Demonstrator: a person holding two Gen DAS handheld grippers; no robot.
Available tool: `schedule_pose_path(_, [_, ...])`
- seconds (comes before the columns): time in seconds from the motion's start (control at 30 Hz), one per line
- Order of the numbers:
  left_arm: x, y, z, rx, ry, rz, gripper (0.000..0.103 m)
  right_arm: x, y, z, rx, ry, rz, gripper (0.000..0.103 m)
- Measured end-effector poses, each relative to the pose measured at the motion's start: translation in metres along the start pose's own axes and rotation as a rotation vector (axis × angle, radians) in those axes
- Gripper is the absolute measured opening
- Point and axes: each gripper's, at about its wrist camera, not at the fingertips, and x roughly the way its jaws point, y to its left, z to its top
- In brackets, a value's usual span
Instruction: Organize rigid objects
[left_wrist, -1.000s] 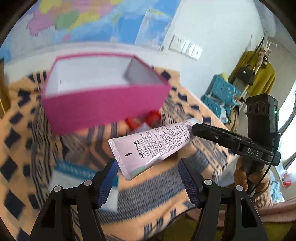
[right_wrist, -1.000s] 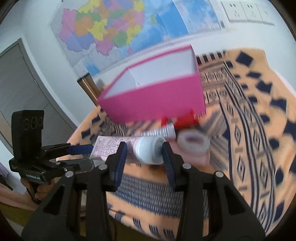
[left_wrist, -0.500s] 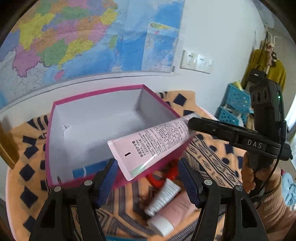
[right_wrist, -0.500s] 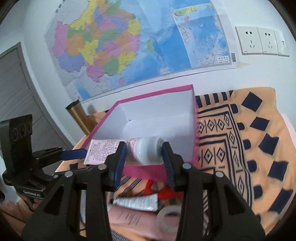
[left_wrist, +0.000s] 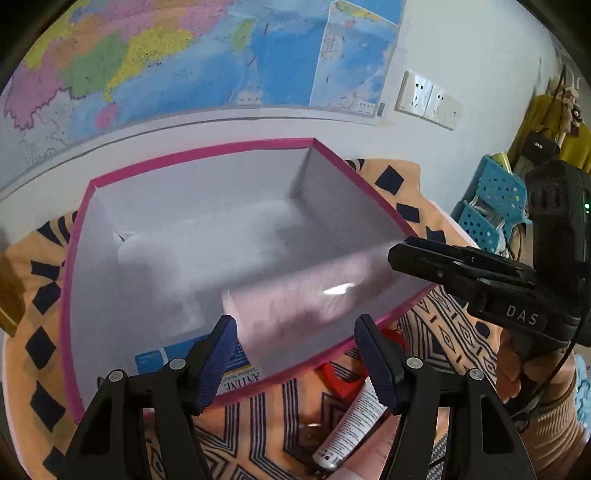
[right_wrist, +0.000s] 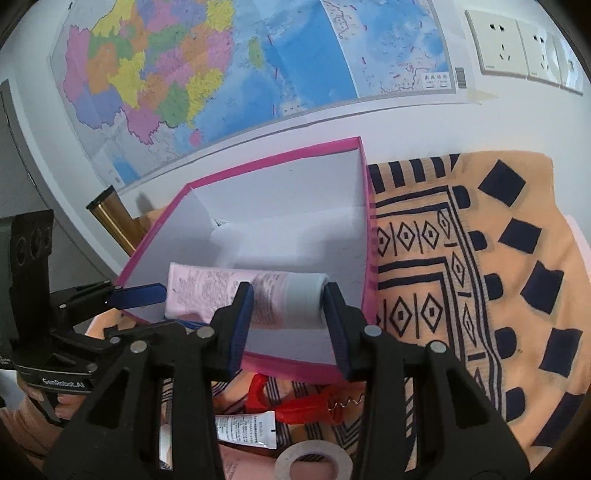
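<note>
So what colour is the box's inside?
White, with a pink rim; the box shows best in the right wrist view.

The right gripper (right_wrist: 288, 314) points forward and down, its jaws clamped on the capped end of a pink tube (right_wrist: 258, 295). The left gripper (left_wrist: 295, 354) points forward and down too, jaws parted, nothing pressed between them. In the left view a hand (left_wrist: 532, 369) grips the right gripper's handle at the far right. In the right view fingers (right_wrist: 59, 400) hold the left gripper's handle at lower left.

Tabletop under an orange patterned cloth (right_wrist: 517, 258). On it: pink box (right_wrist: 365, 236) at far wall edge; small white tube (left_wrist: 351, 424), red corkscrew (right_wrist: 314, 404), tape roll (right_wrist: 314, 463) along near edge.
</note>
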Motion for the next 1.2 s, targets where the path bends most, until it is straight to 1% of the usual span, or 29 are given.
schedule_pose_path(0.1, [-0.001,0.000,-0.001,-0.005,-0.002,-0.003,0.067,-0.003,0.002,-0.001,-0.015,-0.008,-0.036,0.043])
schedule_pose_path(0.23, [-0.009,0.000,-0.007,0.002,-0.031,0.015,0.067,-0.017,0.000,-0.004,-0.007,-0.036,-0.031,0.043])
schedule_pose_path(0.33, [-0.028,-0.003,-0.022,0.017,-0.084,0.018,0.067,-0.036,-0.003,-0.012,0.007,-0.060,0.001,0.043])
schedule_pose_path(0.47, [-0.052,-0.005,-0.041,0.032,-0.132,-0.032,0.069,-0.059,-0.004,-0.029,0.001,-0.077,0.028,0.048])
schedule_pose_path(0.6, [-0.058,-0.008,-0.064,0.034,-0.117,-0.067,0.069,-0.065,-0.008,-0.050,0.008,-0.031,0.039,0.048])
schedule_pose_path(0.67, [-0.054,-0.008,-0.076,0.020,-0.085,-0.089,0.069,-0.061,-0.012,-0.065,0.015,0.015,0.032,0.048])
schedule_pose_path(0.8, [-0.042,-0.010,-0.095,0.001,-0.028,-0.090,0.069,-0.045,-0.025,-0.095,0.055,0.117,0.009,0.048])
schedule_pose_path(0.9, [-0.035,-0.010,-0.104,-0.025,0.001,-0.109,0.069,-0.036,-0.034,-0.108,0.084,0.157,-0.007,0.048])
schedule_pose_path(1.0, [-0.034,-0.012,-0.107,-0.032,0.005,-0.100,0.069,-0.030,-0.042,-0.115,0.106,0.180,-0.005,0.048])
schedule_pose_path(1.1, [-0.034,-0.016,-0.109,-0.022,0.002,-0.103,0.069,-0.026,-0.043,-0.117,0.100,0.195,-0.001,0.048])
schedule_pose_path(1.2, [-0.034,-0.024,-0.107,-0.001,-0.003,-0.111,0.069,-0.021,-0.043,-0.116,0.099,0.208,0.018,0.046])
